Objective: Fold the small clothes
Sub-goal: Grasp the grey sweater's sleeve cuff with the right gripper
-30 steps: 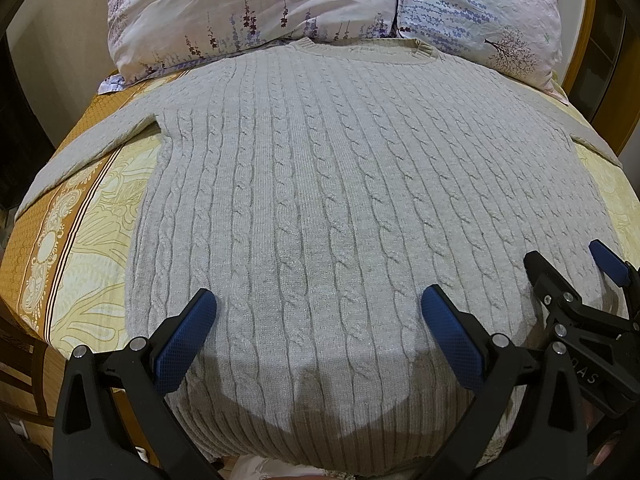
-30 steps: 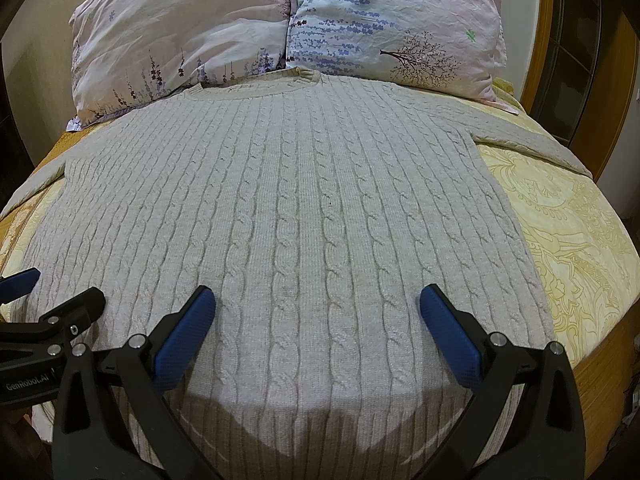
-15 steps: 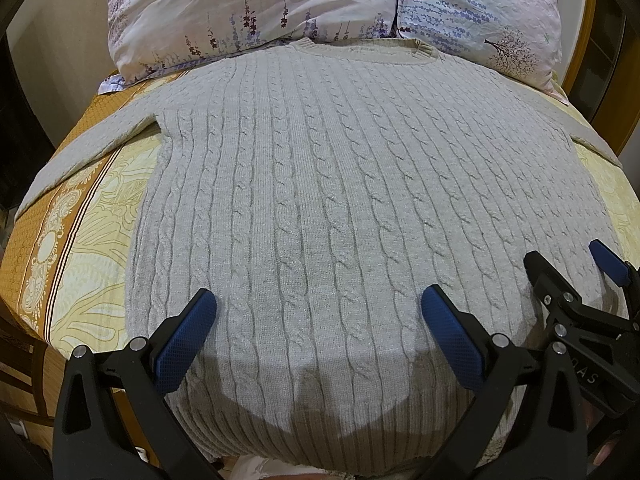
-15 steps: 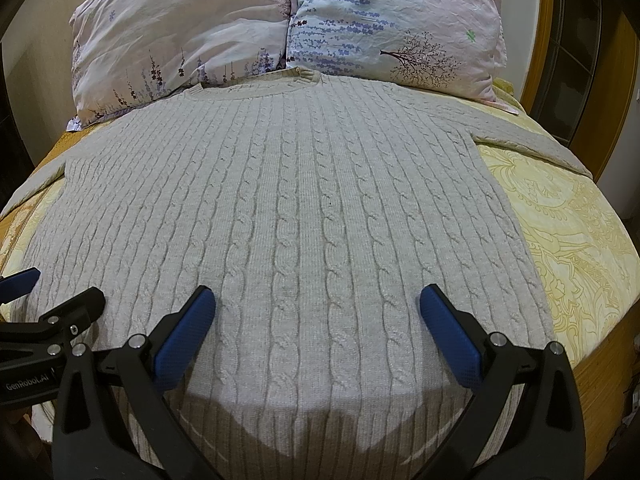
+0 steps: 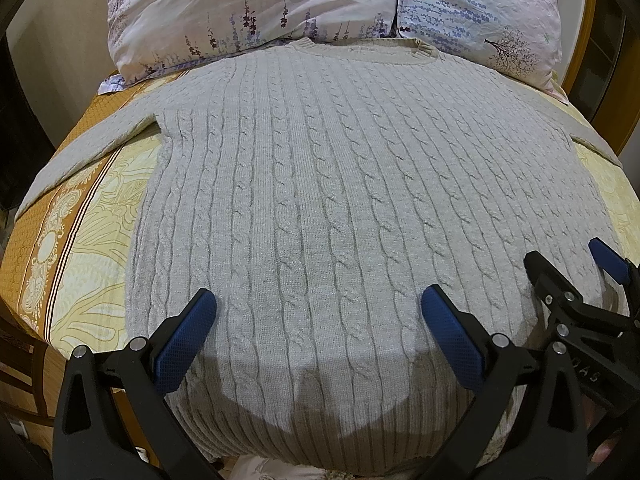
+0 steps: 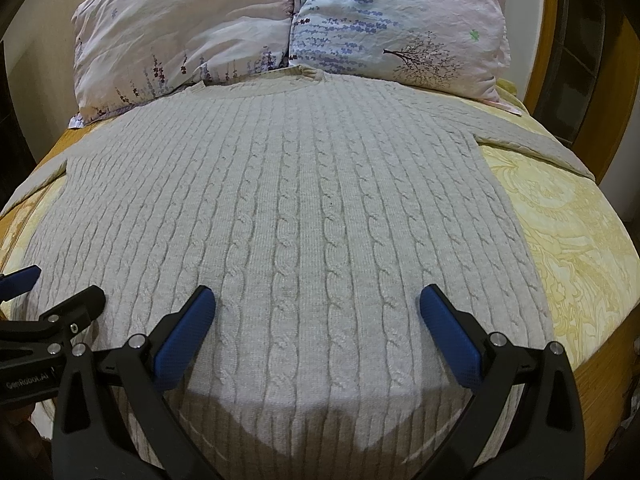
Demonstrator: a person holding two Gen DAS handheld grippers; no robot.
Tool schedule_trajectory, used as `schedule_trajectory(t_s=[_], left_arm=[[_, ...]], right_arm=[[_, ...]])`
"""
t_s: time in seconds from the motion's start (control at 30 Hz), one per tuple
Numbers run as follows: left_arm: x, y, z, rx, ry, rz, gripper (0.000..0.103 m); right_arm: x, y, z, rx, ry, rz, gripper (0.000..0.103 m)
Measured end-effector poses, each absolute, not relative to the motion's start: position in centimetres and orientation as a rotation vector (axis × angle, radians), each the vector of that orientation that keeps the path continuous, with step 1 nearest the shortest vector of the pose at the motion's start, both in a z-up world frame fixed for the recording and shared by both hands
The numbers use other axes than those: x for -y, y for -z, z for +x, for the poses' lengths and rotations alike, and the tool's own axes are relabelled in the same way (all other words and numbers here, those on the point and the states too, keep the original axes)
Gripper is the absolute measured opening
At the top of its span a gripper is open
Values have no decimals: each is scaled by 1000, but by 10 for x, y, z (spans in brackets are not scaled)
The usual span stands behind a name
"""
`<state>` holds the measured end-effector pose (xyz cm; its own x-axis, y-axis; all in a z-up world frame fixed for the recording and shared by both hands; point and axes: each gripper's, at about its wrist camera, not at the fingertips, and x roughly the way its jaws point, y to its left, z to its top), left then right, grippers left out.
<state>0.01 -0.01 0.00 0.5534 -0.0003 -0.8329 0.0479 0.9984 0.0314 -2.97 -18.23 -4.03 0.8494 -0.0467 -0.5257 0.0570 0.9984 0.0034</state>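
A light grey cable-knit sweater (image 5: 320,184) lies flat on the bed, neck toward the pillows, sleeves spread out to both sides; it also shows in the right wrist view (image 6: 304,208). My left gripper (image 5: 318,308) is open and empty above the sweater's lower left part near the hem. My right gripper (image 6: 316,306) is open and empty above the lower right part. Each gripper shows at the edge of the other's view: the right one (image 5: 568,268) and the left one (image 6: 60,292).
Two floral pillows (image 5: 248,8) (image 6: 396,24) lie at the head of the bed. A yellow patterned bedspread (image 6: 568,232) with an orange border (image 5: 44,240) shows on both sides. A wooden bed frame (image 6: 616,92) stands at the right.
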Motion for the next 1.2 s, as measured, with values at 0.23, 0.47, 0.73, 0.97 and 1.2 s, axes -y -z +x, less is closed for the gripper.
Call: schedule_trajectory(t_s=[0.23,0.47,0.73,0.97,1.2], left_arm=[[2,1,-1,-979,30,52,102],[0,-1,2,-964,50,72,102],[-4,-10,23,-941,63,128,102],[-23,-29,56,-864,95,93,102],[-27,-35,91,-849,44,135,102]], right_arm=[[181,40,-24,-558,5,-18,101],[191,37,-21,-552,-95,-55,101],[235,11,0,-578,-148,70,101],[368,-24,45,-526,34,417,87],[498,-11,78,-515,266,735,61]])
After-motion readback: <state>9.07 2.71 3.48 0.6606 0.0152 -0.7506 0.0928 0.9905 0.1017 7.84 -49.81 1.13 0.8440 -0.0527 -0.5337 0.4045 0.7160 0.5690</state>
